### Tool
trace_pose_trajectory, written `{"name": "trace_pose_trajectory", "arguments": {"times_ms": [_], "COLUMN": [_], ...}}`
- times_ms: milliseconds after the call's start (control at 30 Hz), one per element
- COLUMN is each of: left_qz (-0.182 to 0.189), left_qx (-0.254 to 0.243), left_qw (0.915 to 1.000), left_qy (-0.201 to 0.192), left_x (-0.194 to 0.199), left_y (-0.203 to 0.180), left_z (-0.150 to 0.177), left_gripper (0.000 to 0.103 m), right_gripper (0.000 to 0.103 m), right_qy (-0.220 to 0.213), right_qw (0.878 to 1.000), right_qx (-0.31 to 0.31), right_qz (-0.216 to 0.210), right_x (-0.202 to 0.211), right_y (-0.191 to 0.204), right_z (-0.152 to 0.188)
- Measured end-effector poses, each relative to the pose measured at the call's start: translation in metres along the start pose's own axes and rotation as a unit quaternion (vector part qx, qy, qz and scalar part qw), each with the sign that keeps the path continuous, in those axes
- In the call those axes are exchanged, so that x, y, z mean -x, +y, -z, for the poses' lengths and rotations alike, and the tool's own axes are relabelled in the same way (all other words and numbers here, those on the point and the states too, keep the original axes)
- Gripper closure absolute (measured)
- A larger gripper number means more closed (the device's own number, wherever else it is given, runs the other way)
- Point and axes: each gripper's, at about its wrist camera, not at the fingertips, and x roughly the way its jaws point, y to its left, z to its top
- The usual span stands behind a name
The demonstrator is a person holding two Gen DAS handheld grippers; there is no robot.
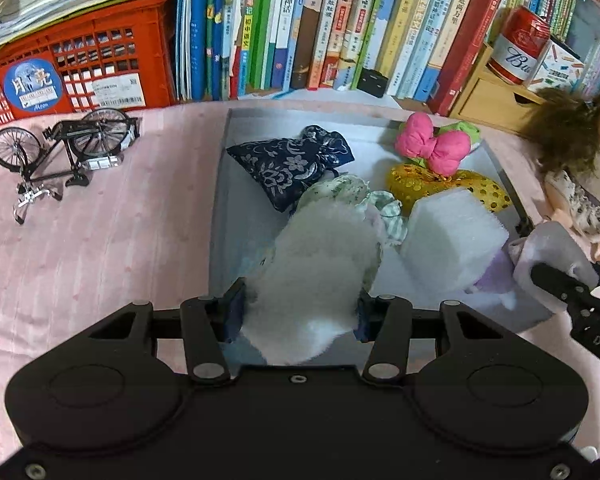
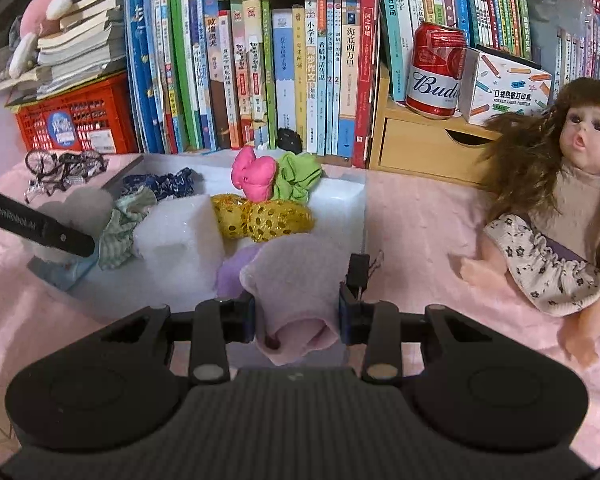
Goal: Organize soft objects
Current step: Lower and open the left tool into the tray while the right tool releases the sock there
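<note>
Soft objects gathered in a shallow white tray (image 1: 236, 168) on a pink tabletop.
Left claw (image 1: 300, 312) grips a white fluffy piece (image 1: 320, 248) over the tray; right claw (image 2: 298, 312) grips a pale pink cloth (image 2: 296, 280) at the tray's 4 o'clock corner.

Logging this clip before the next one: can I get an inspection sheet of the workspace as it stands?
Surface: pink cloth under a shallow grey tray.
Job's things: in the tray, navy floral pouch, pink bow, green scrunchie, gold sequin pouch, white foam block, striped cloth.
Clutter: model bicycle, doll.
Grippers: left claw shut on a white fluffy piece; right claw shut on a lilac felt piece, both over the tray's near edge.
Cables: nothing seen.
Surroundings: books, red crate, beer can, wooden drawer.
</note>
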Motion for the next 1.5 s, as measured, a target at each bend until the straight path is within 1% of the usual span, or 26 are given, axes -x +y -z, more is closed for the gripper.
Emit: {"name": "trace_pose_trajectory", "arguments": {"times_ms": [233,400,633,800,933,1000,1033,1067,1100,1267,1400,1500], "left_qz": [-0.005,-0.013,-0.020,-0.018,-0.024,-0.027,-0.027,-0.026,-0.026,-0.034,-0.039,-0.037], "left_qx": [-0.004,-0.013,-0.021,-0.015,-0.023,-0.025,-0.024,-0.023,-0.021,-0.027,-0.032,-0.039], "left_qw": [0.9999,0.9996,0.9993,0.9994,0.9992,0.9991,0.9991,0.9992,0.9993,0.9991,0.9986,0.9980], "left_qy": [0.016,0.021,0.023,0.024,0.023,0.023,0.022,0.021,0.019,0.000,-0.019,-0.033], "left_x": [-0.013,-0.018,-0.021,-0.021,-0.019,-0.018,-0.017,-0.016,-0.014,-0.001,0.015,0.029], "left_y": [-0.001,-0.005,-0.007,-0.006,-0.009,-0.010,-0.010,-0.010,-0.010,-0.012,-0.015,-0.019], "left_z": [0.001,0.004,0.005,0.005,0.007,0.007,0.008,0.008,0.008,0.011,0.014,0.017], "left_gripper": [0.057,0.057,0.057,0.052,0.044,0.041,0.040,0.040,0.040,0.034,0.033,0.032], "right_gripper": [0.061,0.063,0.064,0.063,0.058,0.049,0.047,0.042,0.040,0.031,0.024,0.022], "right_qy": [0.004,0.019,0.039,0.046,0.047,0.046,0.046,0.046,0.045,0.035,0.018,0.004], "right_qw": [1.000,0.999,0.999,0.998,0.998,0.998,0.998,0.998,0.998,0.998,0.999,0.999], "right_qx": [-0.018,-0.025,-0.024,-0.030,-0.034,-0.033,-0.033,-0.033,-0.034,-0.038,-0.038,-0.038], "right_qz": [-0.003,-0.004,-0.008,-0.014,-0.017,-0.017,-0.018,-0.018,-0.018,-0.023,-0.019,-0.018], "right_x": [-0.013,-0.017,-0.020,-0.021,-0.020,-0.019,-0.018,-0.017,-0.016,-0.006,0.007,0.019], "right_y": [-0.002,-0.006,-0.004,-0.005,-0.006,-0.005,-0.005,-0.004,-0.004,-0.004,-0.004,-0.003], "right_z": [0.001,0.010,0.014,0.019,0.018,0.018,0.018,0.019,0.019,0.017,0.014,0.011]}}
